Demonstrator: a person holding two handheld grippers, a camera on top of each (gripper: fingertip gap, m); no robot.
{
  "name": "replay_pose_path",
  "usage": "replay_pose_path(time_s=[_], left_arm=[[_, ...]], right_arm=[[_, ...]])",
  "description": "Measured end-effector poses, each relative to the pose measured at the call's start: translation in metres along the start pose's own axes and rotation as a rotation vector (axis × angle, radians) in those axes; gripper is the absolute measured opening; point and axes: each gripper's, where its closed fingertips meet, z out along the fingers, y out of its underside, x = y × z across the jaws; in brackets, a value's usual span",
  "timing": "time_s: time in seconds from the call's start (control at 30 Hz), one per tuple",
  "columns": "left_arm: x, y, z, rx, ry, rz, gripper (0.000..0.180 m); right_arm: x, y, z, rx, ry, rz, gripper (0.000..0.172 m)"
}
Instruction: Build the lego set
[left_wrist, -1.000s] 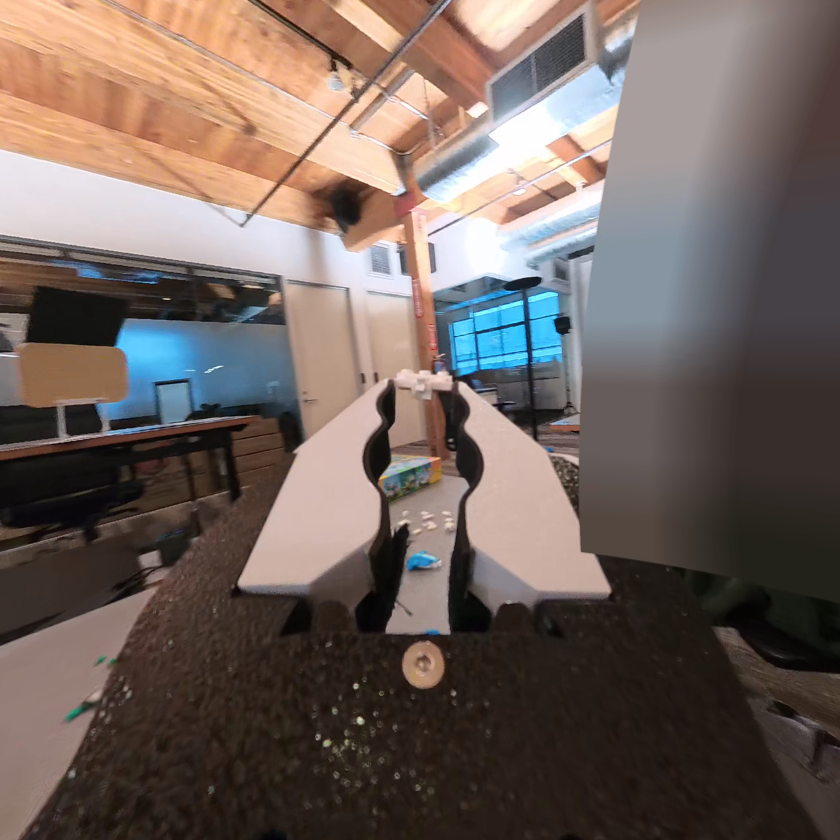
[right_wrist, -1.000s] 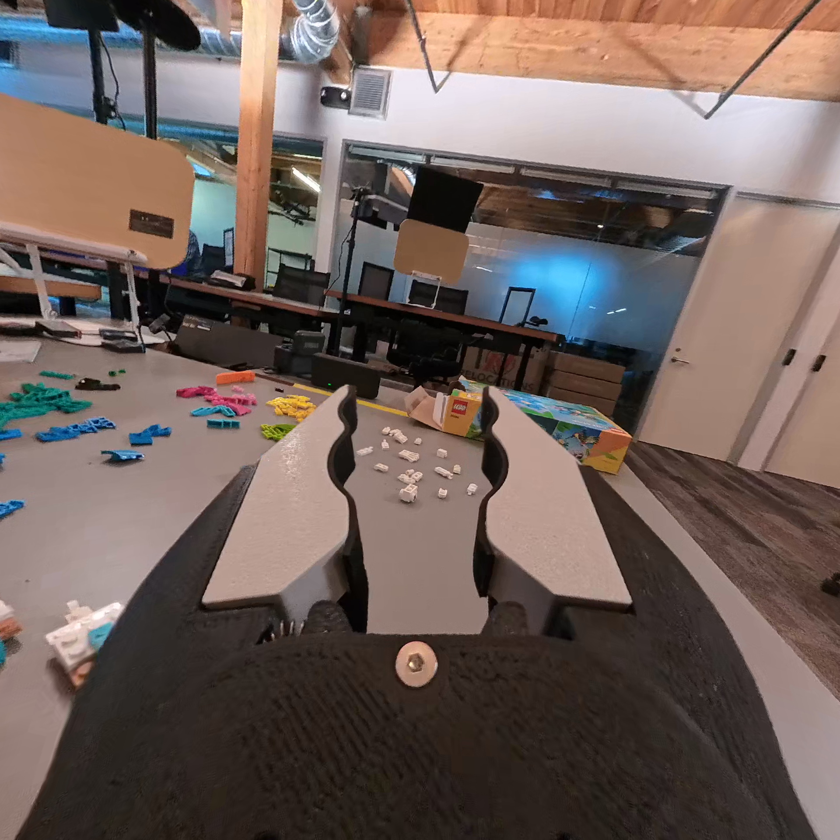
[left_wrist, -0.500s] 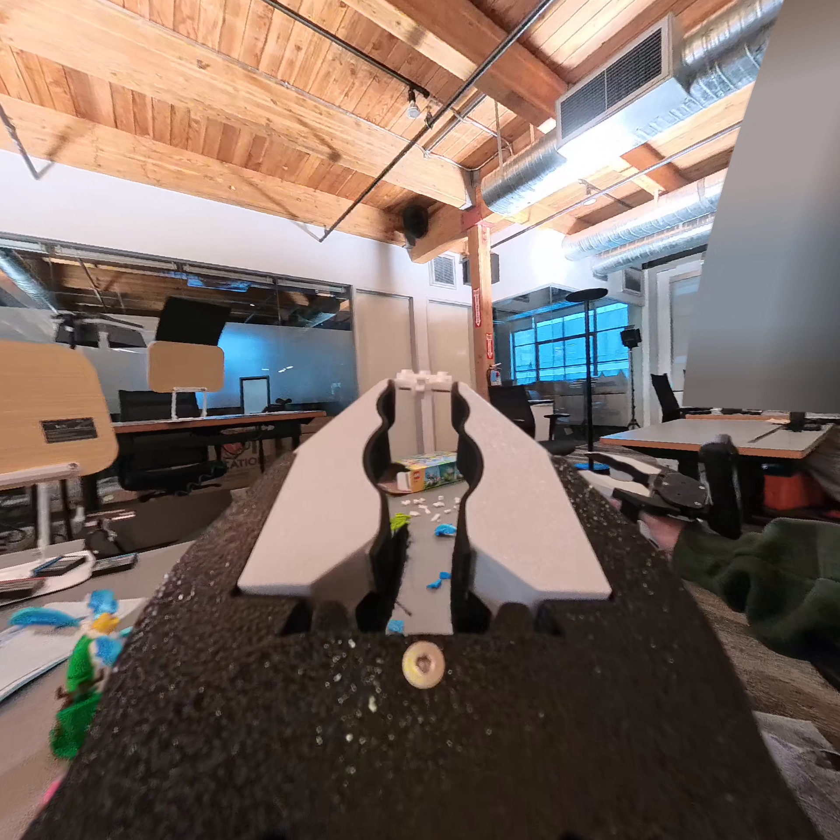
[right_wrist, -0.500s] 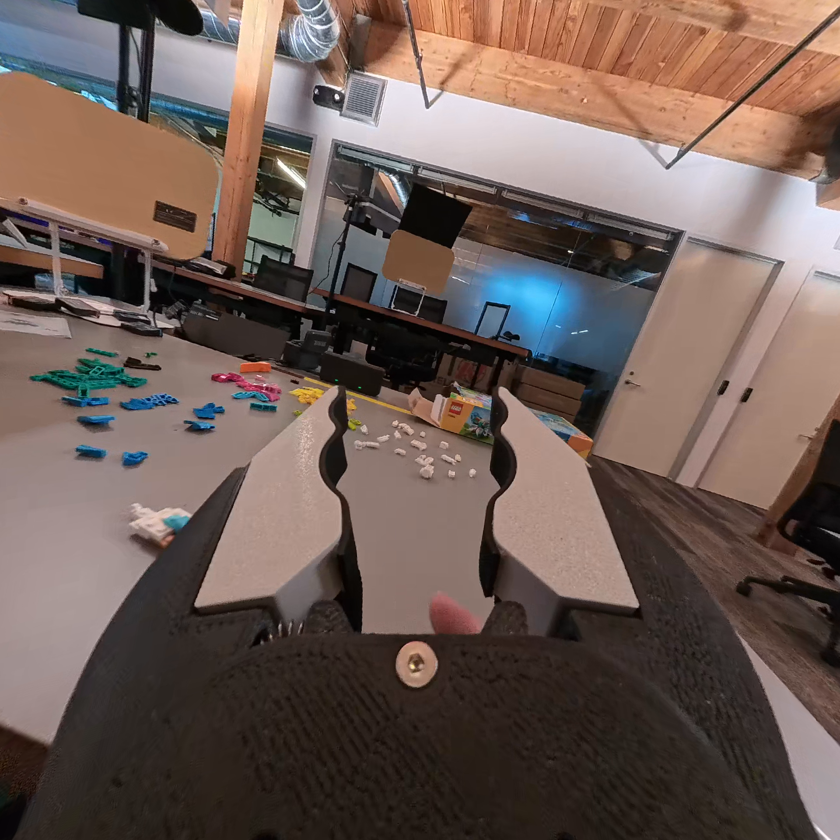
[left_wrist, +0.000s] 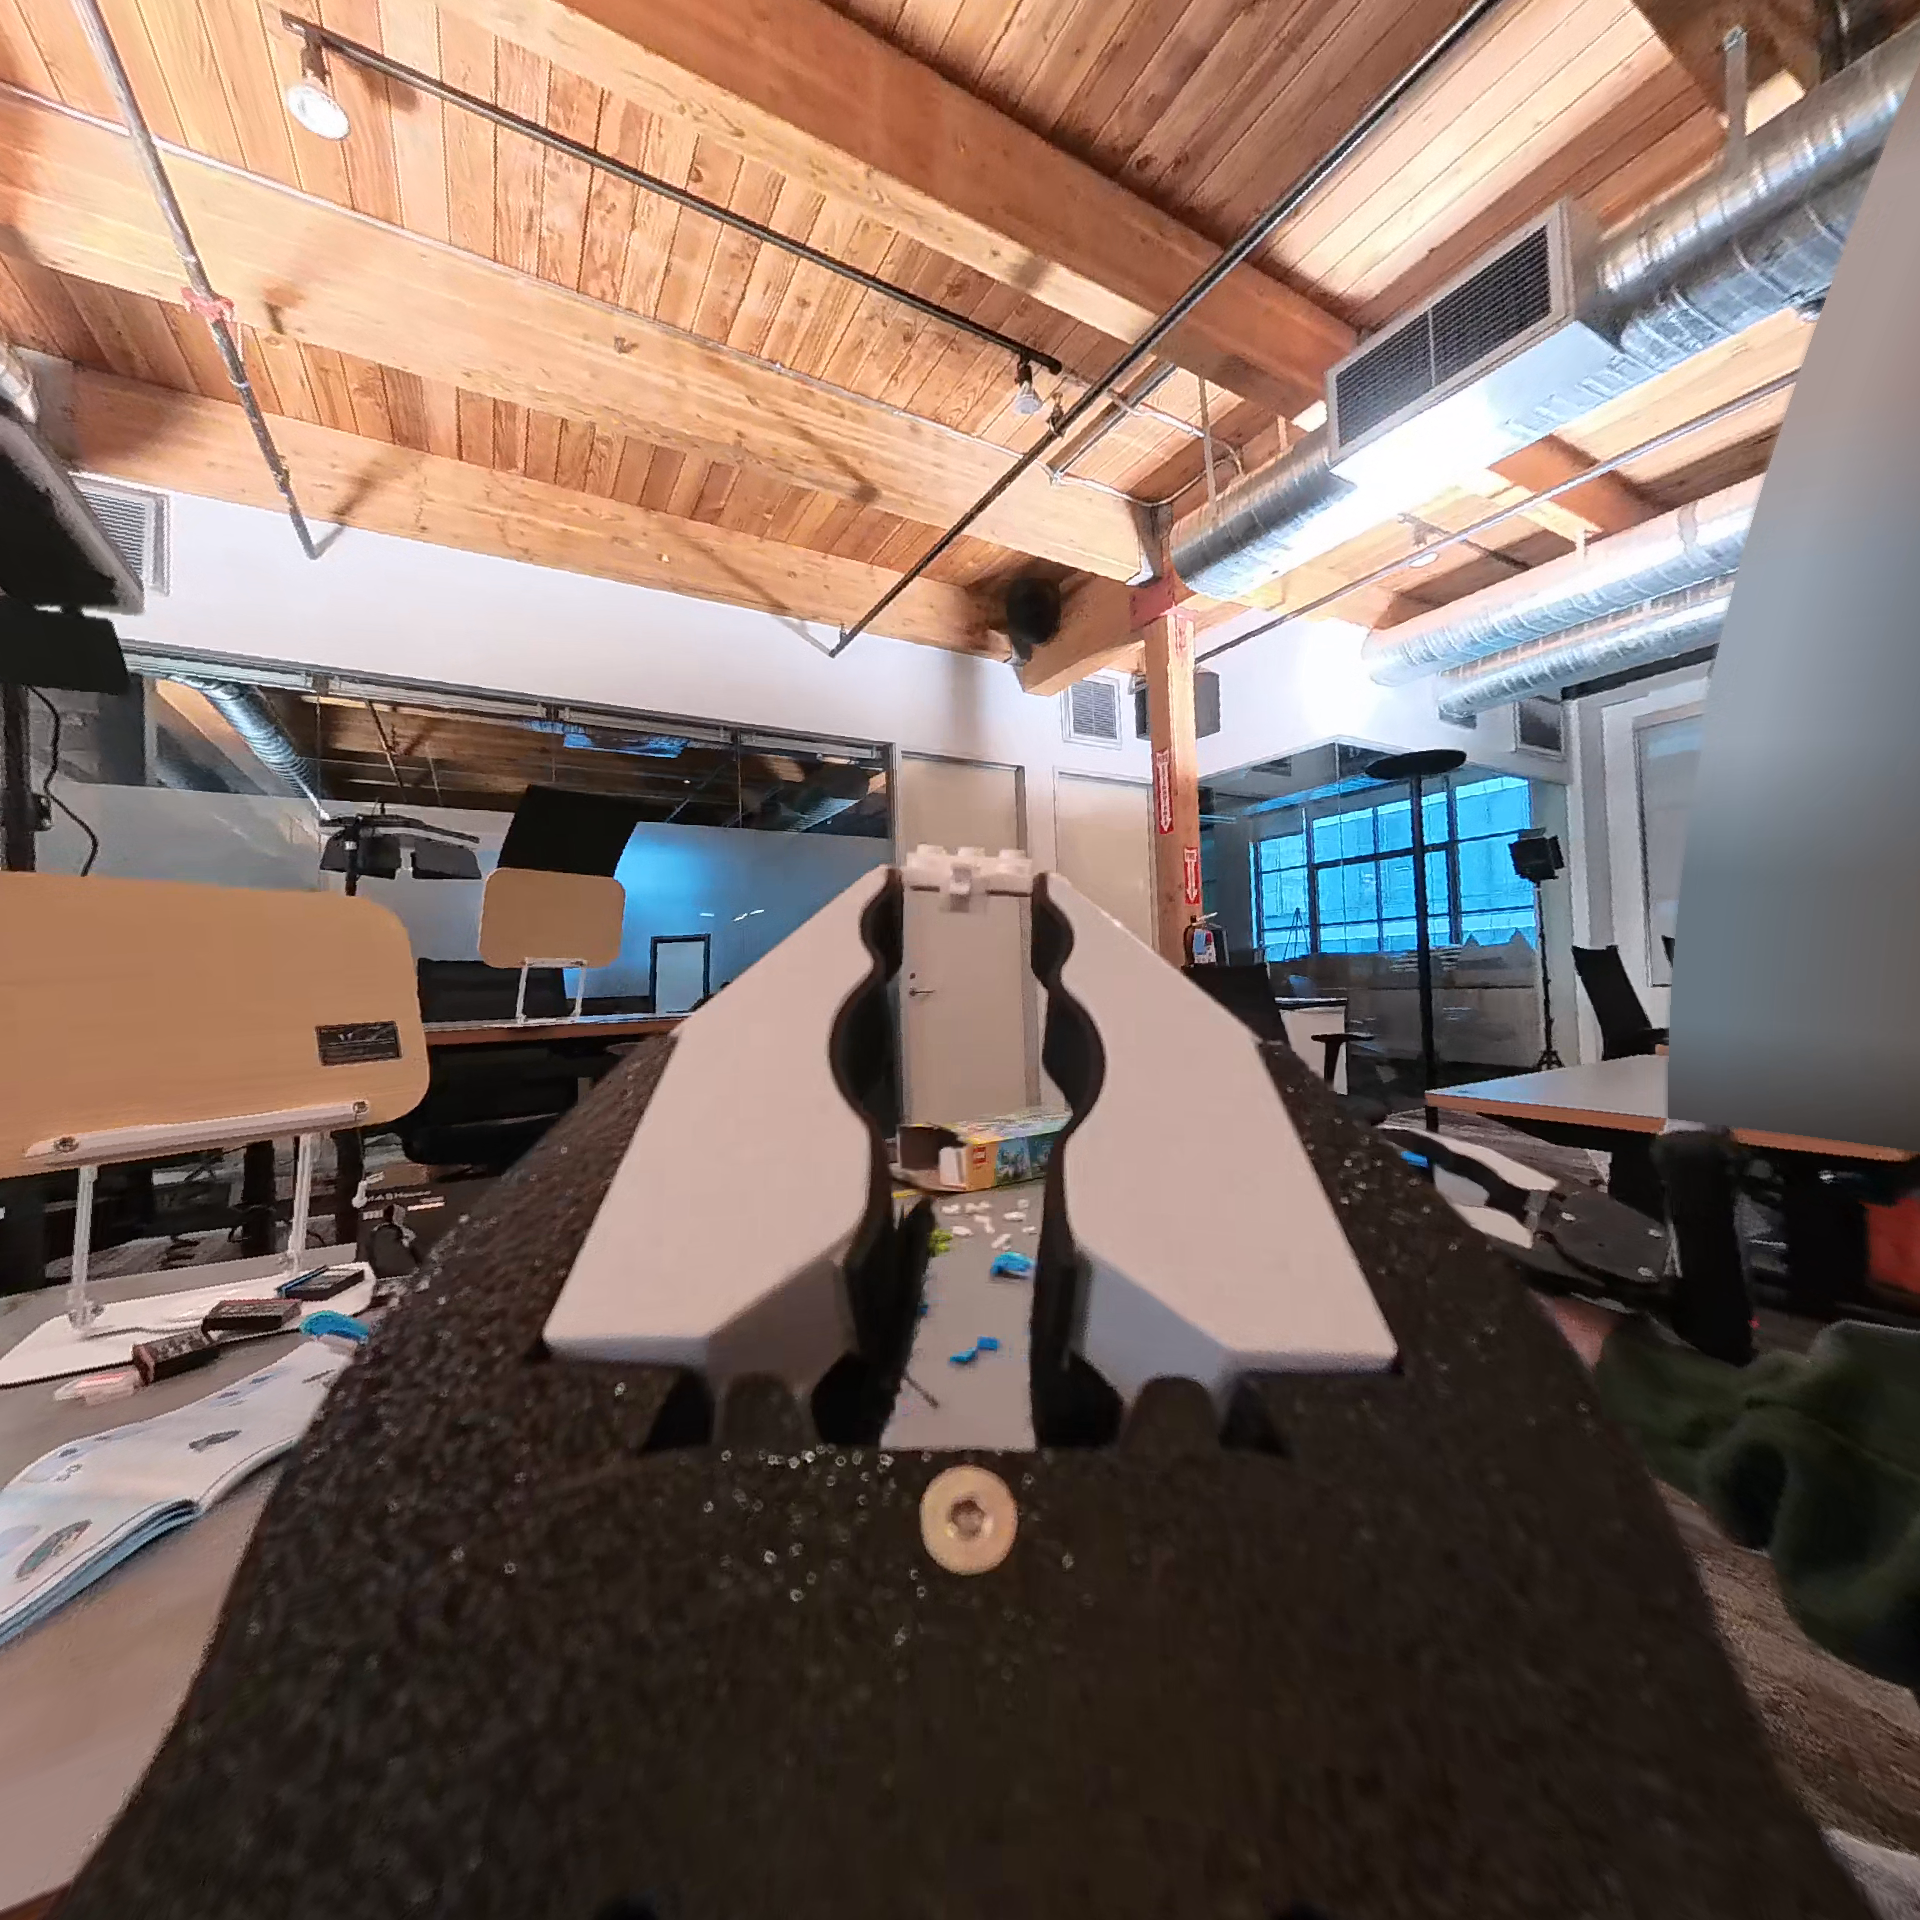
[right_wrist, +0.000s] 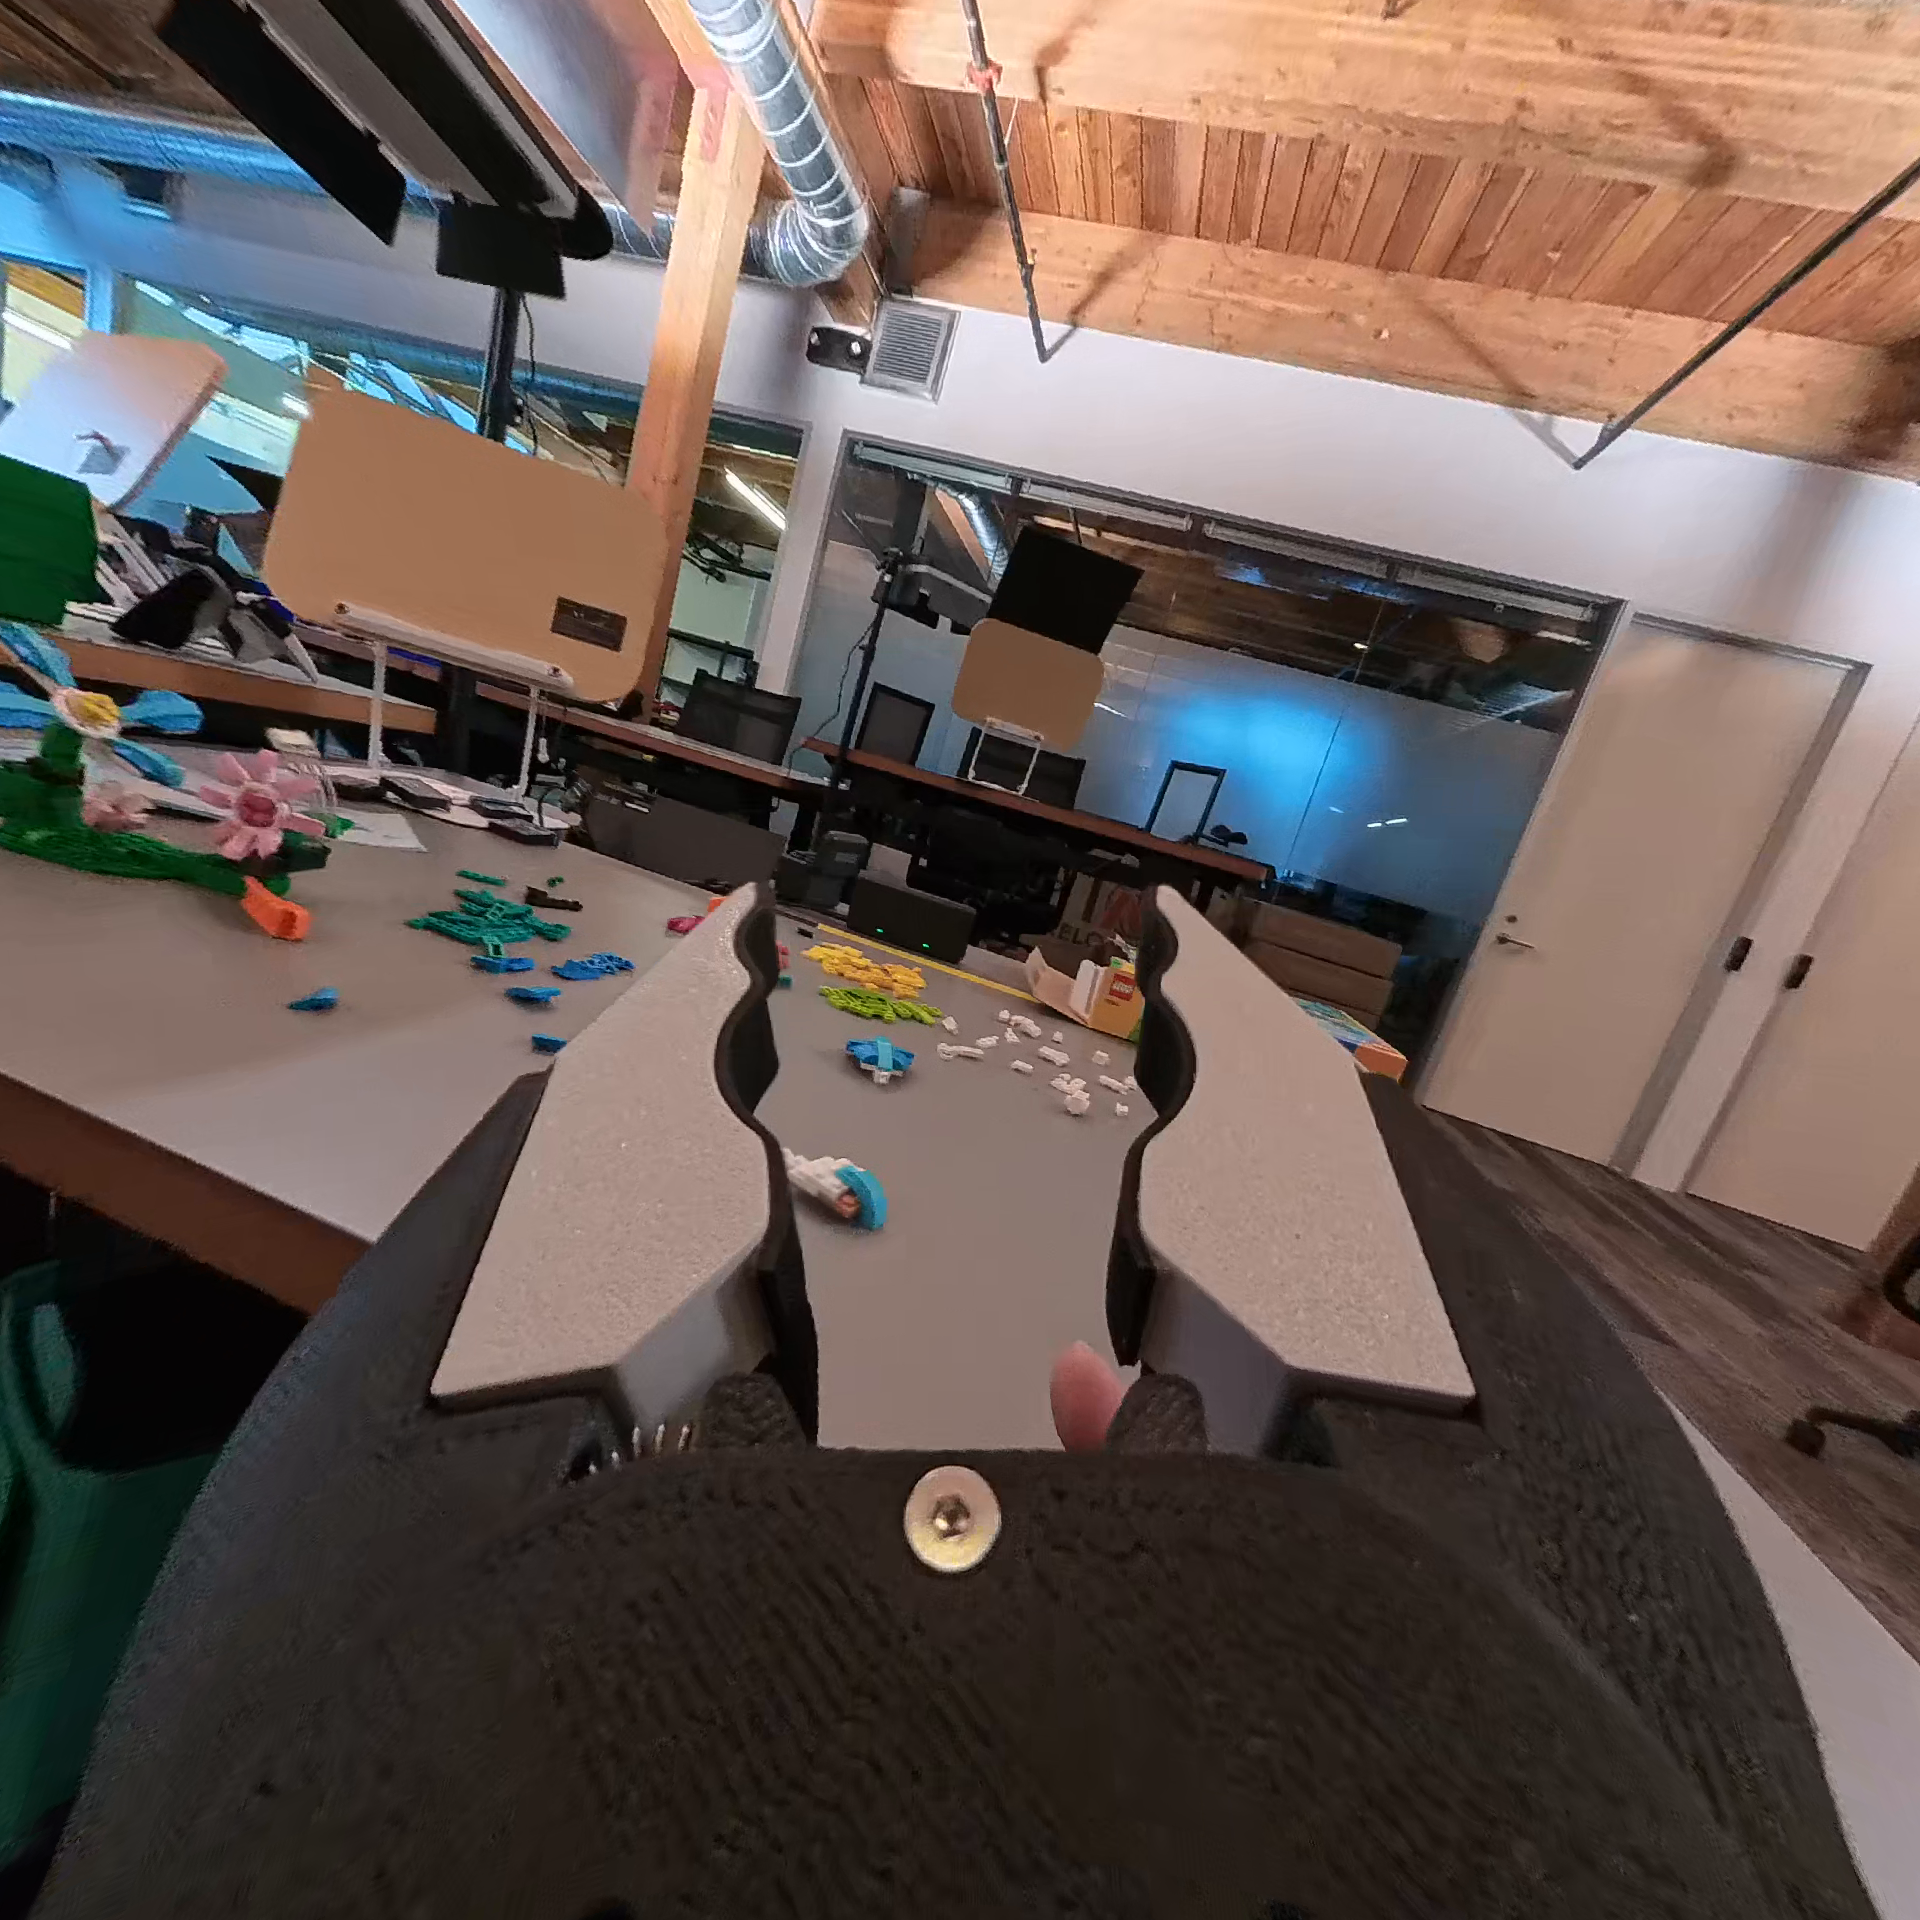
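Note:
My left gripper (left_wrist: 966, 878) is shut on a small white toy brick piece (left_wrist: 966, 871), pinched between its fingertips and held up in the air above the grey table (left_wrist: 966, 1392). My right gripper (right_wrist: 956, 904) is open and empty above the same table (right_wrist: 208, 1039). Below and ahead of it lies a small white, blue and orange brick assembly (right_wrist: 844, 1193), and farther on a blue flower-shaped assembly (right_wrist: 879, 1057) and scattered small white pieces (right_wrist: 1049, 1060). The right gripper and a green sleeve (left_wrist: 1787, 1455) show at the right of the left wrist view.
Piles of green (right_wrist: 488, 920), blue (right_wrist: 592, 966), yellow (right_wrist: 868, 966) and lime (right_wrist: 878, 1003) pieces lie on the table. A built toy flower bouquet (right_wrist: 135, 810) stands at the left. An open toy box (right_wrist: 1091, 987) lies at the far end. An open booklet (left_wrist: 135, 1475) lies at the left. Some 50 cm of space lies between my two pairs of fingers.
The left gripper has swung and tilted upward, the white piece still in its tips. The right gripper's jaws have opened wider and it has pulled back towards the table's near edge.

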Motion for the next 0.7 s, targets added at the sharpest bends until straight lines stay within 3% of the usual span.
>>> replay_pose_path(time_s=[0.37, 0.6, 0.7], left_arm=[[0.020, -0.025, -0.041, 0.029, -0.059, -0.007, 0.023], [0.003, 0.005, -0.045, 0.004, -0.087, -0.059, 0.023], [-0.014, 0.021, -0.056, -0.003, -0.139, -0.065, 0.022]], right_arm=[[-0.017, -0.003, -0.008, -0.015, -0.036, -0.060, 0.072], [-0.047, -0.017, -0.028, -0.006, -0.144, -0.219, 0.072], [-0.080, -0.021, -0.035, -0.010, -0.268, -0.269, 0.070]])
